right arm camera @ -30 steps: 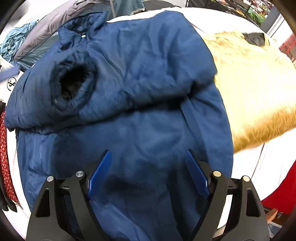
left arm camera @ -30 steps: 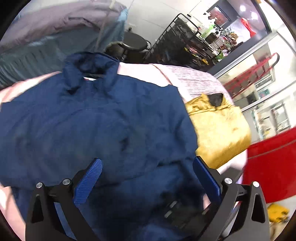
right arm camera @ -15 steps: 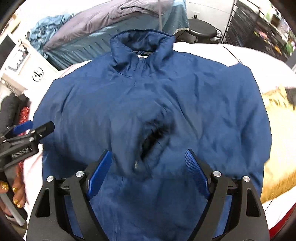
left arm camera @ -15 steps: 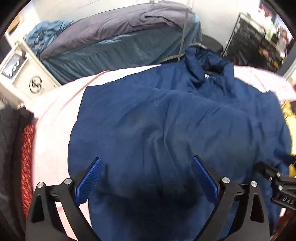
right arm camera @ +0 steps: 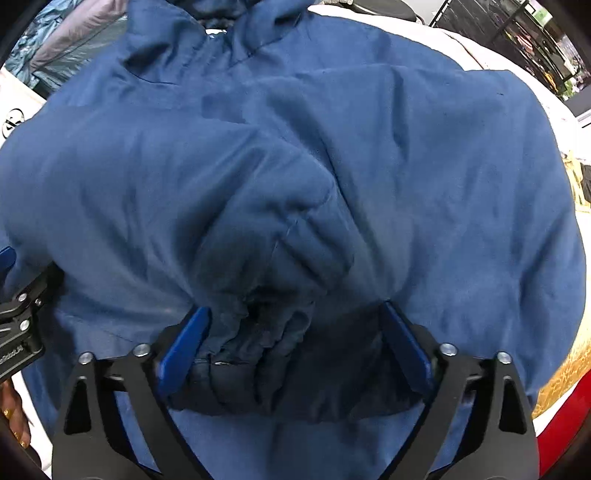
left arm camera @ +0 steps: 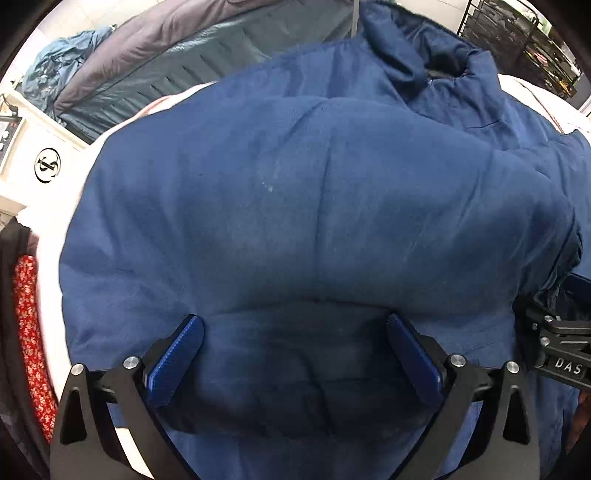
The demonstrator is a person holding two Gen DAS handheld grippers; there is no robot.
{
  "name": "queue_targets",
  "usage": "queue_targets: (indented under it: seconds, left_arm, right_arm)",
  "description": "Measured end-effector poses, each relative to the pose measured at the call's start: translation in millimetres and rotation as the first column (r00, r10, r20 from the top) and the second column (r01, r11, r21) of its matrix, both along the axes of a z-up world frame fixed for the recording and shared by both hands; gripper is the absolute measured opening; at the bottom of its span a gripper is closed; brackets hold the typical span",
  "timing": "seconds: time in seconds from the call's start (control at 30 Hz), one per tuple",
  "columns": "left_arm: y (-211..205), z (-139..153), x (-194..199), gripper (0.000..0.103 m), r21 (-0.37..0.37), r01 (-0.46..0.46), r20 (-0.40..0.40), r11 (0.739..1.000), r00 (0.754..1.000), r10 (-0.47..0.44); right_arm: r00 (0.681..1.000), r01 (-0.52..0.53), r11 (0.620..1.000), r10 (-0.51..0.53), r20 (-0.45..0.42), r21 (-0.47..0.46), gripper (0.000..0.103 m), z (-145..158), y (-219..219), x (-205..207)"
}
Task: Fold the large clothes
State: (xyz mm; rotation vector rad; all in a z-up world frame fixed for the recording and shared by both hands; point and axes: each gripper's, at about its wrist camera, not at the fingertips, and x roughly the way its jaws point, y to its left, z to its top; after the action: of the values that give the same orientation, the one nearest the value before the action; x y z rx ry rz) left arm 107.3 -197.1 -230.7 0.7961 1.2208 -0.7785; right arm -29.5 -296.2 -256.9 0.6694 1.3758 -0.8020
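A large navy blue padded jacket (left arm camera: 295, 206) lies on a pale pink surface (left arm camera: 55, 302), collar (left arm camera: 436, 55) at the far end. My left gripper (left arm camera: 294, 343) is open, its blue pads (left arm camera: 177, 354) wide apart, low over the jacket's near part. In the right wrist view the jacket (right arm camera: 406, 166) fills the frame, a sleeve folded across its front with the gathered cuff (right arm camera: 266, 328) near me. My right gripper (right arm camera: 295, 332) is open with the cuff between its pads (right arm camera: 406, 343). Each gripper shows at the edge of the other's view, the right one (left arm camera: 557, 350) and the left one (right arm camera: 18, 321).
A grey and teal quilt (left arm camera: 192, 62) lies behind the jacket. A white box with a round logo (left arm camera: 46, 166) stands at left, red patterned cloth (left arm camera: 29, 332) below it. A golden garment (right arm camera: 565, 354) lies at right, with a red object (right arm camera: 561, 417) beside it. A black wire rack (left arm camera: 524, 33) stands far right.
Both grippers have come down and closer to the jacket, which now fills both views. The sleeve cuff now lies between my right gripper's pads. Both stay open.
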Motion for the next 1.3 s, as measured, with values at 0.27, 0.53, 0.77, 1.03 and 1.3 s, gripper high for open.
queue_targets:
  seconds: [0.27,0.53,0.77,1.03,1.3]
  left_arm:
    - [-3,-17,17,0.099,-0.009,0.002,-0.067,1.0,0.998,-0.002]
    - [-10,-17,25,0.099,0.015,0.003,-0.072,1.0,0.997,-0.002]
    - [23,30,13,0.097,-0.076,0.006,0.013,0.997,1.0,-0.005]
    - [121,59,-15,0.097,-0.129,0.008,0.021,0.992,1.0,-0.005]
    - [213,47,-14,0.093,-0.082,-0.093,-0.021,0.992,0.996,0.091]
  right_arm:
    - [1.0,0.013,0.998,-0.014,0.015,0.065,0.099,-16,-31,12]
    - [0.999,0.019,0.999,-0.02,0.041,0.044,0.099,-15,-30,2]
    - [0.985,-0.018,0.999,0.025,0.173,-0.042,0.098,32,12,-38]
    - [0.967,-0.097,0.994,0.106,0.232,-0.052,0.098,65,67,-105]
    - [0.98,-0.073,0.997,0.07,0.189,0.007,0.098,54,108,-186]
